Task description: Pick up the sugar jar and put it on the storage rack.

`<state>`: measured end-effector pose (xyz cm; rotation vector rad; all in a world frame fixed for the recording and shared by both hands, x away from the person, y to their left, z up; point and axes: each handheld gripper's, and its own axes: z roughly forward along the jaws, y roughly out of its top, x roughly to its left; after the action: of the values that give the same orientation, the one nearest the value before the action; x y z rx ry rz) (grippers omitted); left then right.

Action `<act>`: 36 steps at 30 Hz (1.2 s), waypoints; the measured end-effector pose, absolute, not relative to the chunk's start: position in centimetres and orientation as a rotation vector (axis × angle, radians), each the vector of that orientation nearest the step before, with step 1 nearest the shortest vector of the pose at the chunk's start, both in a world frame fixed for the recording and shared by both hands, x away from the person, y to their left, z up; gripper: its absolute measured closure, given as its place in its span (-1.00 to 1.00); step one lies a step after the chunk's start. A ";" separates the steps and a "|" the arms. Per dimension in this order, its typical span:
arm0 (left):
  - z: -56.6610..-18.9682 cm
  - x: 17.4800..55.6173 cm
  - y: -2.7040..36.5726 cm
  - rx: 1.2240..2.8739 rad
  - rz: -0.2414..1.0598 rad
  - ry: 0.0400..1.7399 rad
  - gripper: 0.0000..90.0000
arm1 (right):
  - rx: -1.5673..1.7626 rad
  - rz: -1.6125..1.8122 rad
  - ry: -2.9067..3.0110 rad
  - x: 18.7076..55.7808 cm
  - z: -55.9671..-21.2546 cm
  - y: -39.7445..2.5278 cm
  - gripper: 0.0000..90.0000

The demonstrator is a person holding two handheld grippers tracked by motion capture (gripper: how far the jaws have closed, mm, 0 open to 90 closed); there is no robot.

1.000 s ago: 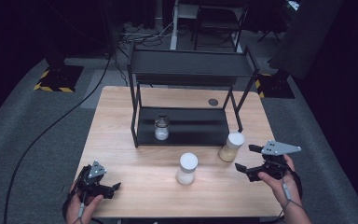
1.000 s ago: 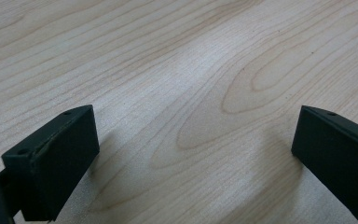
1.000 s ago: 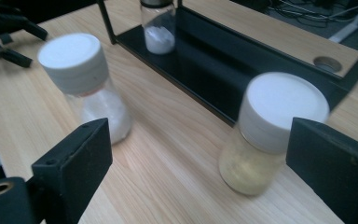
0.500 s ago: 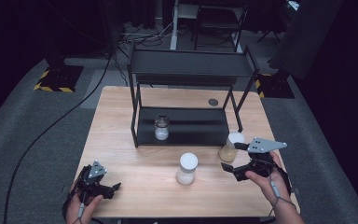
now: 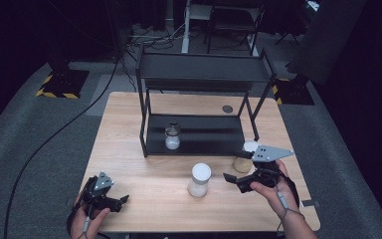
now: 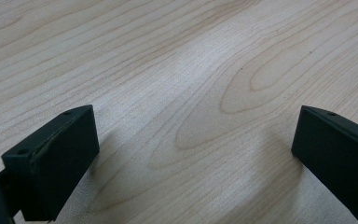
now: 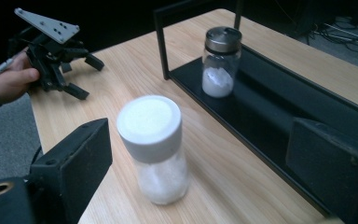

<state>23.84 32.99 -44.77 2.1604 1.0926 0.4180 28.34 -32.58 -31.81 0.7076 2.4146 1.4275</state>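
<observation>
- Plainly, the wooden surface [image 5: 144,119] carries a black two-tier rack [image 5: 204,74] across its far half, and the work happens on the bare strip in front of it.
- On the rack's lower shelf [image 5: 209,137], toward its left end, a small glass shaker with a metal cap [image 5: 172,136] stands upright with white powder in the bottom.
- At the front, near the middle of the surface, stands the white-lidded jar [image 5: 199,179], upright, its long axis vertical, part full of white grains; it is apart from the rack and touches nothing else.
- A second jar with a pale lid [image 5: 245,158] stands just beyond the right gripper [image 5: 236,180], close by the rack's right front leg.
- The right gripper is by far the nearer one: its fingers are spread wide and point toward the white-lidded jar, which lies just to their left in the high view.
- In the right gripper view the same jar [image 7: 156,147] sits between the two black fingers [image 7: 72,163] but ahead of them, not yet enclosed, nearer the left-hand one.
- I'd judge the coming move to be a short level push forward so the fingers straddle the jar's body below the lid.
- The left gripper [image 5: 113,198] rests well apart at the front left corner, fingers [image 6: 51,161] spread over bare wood, holding nothing.
</observation>
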 end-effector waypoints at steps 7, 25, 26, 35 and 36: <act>-44.8 23.8 33.0 2.161 0.418 1.092 -1.00 | 0.643 1.435 2.418 28.5 -31.5 -30.8 -0.85; -44.8 23.8 33.0 2.160 0.418 1.093 -1.00 | 0.537 1.438 2.441 29.7 -32.3 -26.7 -0.85; -44.8 23.8 33.0 2.160 0.418 1.093 -1.00 | 0.537 1.438 2.441 29.7 -32.3 -26.7 -0.85; -44.8 23.8 33.0 2.159 0.418 1.093 -1.00 | 0.516 1.423 2.493 30.7 -33.7 -25.5 -0.85; -44.8 23.8 33.0 2.160 0.418 1.093 -1.00 | 0.522 1.422 2.496 30.7 -33.9 -25.5 -0.85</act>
<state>23.84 32.99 -44.77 2.1601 1.0930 0.4176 30.70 -25.49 -33.93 0.5216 2.4958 1.4217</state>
